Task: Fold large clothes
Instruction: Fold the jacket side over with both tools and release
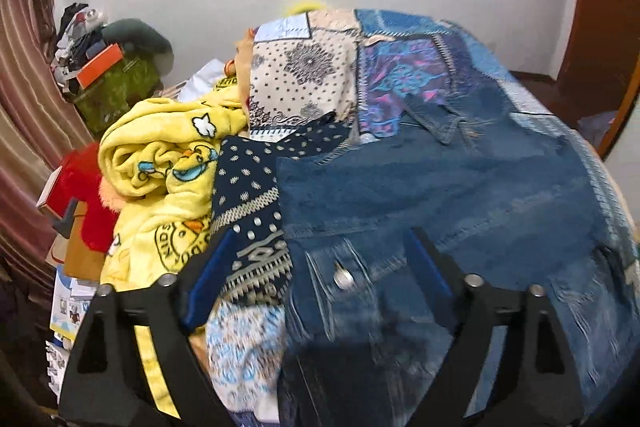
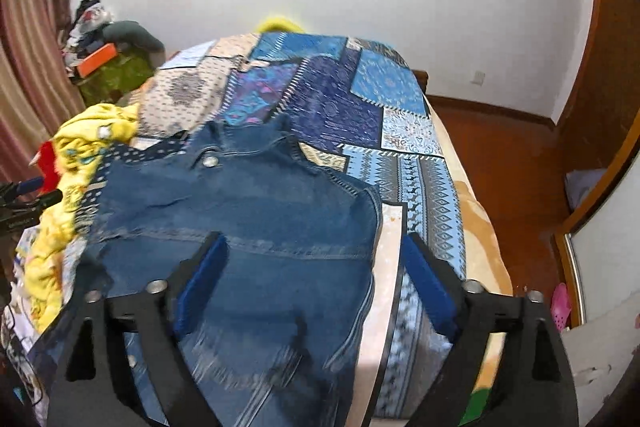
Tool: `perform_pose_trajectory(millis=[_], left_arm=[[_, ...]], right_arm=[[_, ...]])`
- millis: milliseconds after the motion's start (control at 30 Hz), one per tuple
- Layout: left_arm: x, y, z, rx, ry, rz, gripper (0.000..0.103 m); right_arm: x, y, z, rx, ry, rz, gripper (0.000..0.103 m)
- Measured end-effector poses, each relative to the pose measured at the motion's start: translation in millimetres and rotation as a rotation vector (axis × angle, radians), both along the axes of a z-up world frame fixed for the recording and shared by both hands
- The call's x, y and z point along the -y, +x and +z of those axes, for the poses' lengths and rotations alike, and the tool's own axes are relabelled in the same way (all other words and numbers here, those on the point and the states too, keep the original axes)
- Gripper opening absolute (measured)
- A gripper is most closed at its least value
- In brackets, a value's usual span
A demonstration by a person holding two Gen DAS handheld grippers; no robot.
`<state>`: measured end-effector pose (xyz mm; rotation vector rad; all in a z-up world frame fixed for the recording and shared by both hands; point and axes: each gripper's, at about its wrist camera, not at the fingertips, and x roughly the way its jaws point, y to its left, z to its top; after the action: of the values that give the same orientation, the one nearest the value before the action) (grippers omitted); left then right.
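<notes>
A blue denim jacket [image 1: 460, 187] lies spread on a bed with a blue patchwork cover [image 1: 400, 79]. Its collar points away and a metal button [image 1: 343, 277] shows near my left gripper. My left gripper [image 1: 320, 239] is open just above the jacket's near left edge, holding nothing. In the right wrist view the jacket [image 2: 248, 211] lies flat with its collar at the far end. My right gripper [image 2: 314, 241] is open over the jacket's near right edge, holding nothing.
A crumpled yellow cartoon blanket [image 1: 168, 163] and a navy patterned cloth [image 1: 256, 203] lie left of the jacket. Boxes and clutter [image 1: 104, 75] stand by the curtain at left. The bed's right edge [image 2: 476, 211] drops to a wooden floor [image 2: 516, 163].
</notes>
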<state>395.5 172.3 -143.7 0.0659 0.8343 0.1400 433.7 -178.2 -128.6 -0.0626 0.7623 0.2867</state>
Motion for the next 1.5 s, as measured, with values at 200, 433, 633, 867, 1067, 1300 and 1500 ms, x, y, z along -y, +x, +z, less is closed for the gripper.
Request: perform_pose_trajectory(millis=[200,433,633,867,1067,1300,1500], left_arm=[[19,-59,-3,-0.011,0.012,-0.034,0.091],[20,-112,-43,-0.105,-0.006,-0.028,0.093],[-4,-155,-91,-0.210,-0.149,0.051,0.093],[-44,-202,-131,-0.259,-0.415,0.215,0.093],[-47,-222,-146,-0.236,-0.608,0.197,0.075],[-39,-213,-154,-0.207,-0.678,0.182,0.043],[-43,-212,-141,-0.137,-0.640,0.219,0.016]], right_arm=[[-8,-50,-4,0.001,0.004,0.048,0.101],[-11,-82,-42,-0.057,-0.065,0.038,0.101],[6,-104,-88,-0.211,0.005,-0.005,0.101],[23,-130,-124,-0.361,0.211,-0.075,0.101],[25,-143,-123,-0.335,0.256,-0.094,0.101],[26,-155,-125,-0.303,0.335,-0.086,0.073],[26,-157,-125,-0.307,0.412,-0.083,0.028]])
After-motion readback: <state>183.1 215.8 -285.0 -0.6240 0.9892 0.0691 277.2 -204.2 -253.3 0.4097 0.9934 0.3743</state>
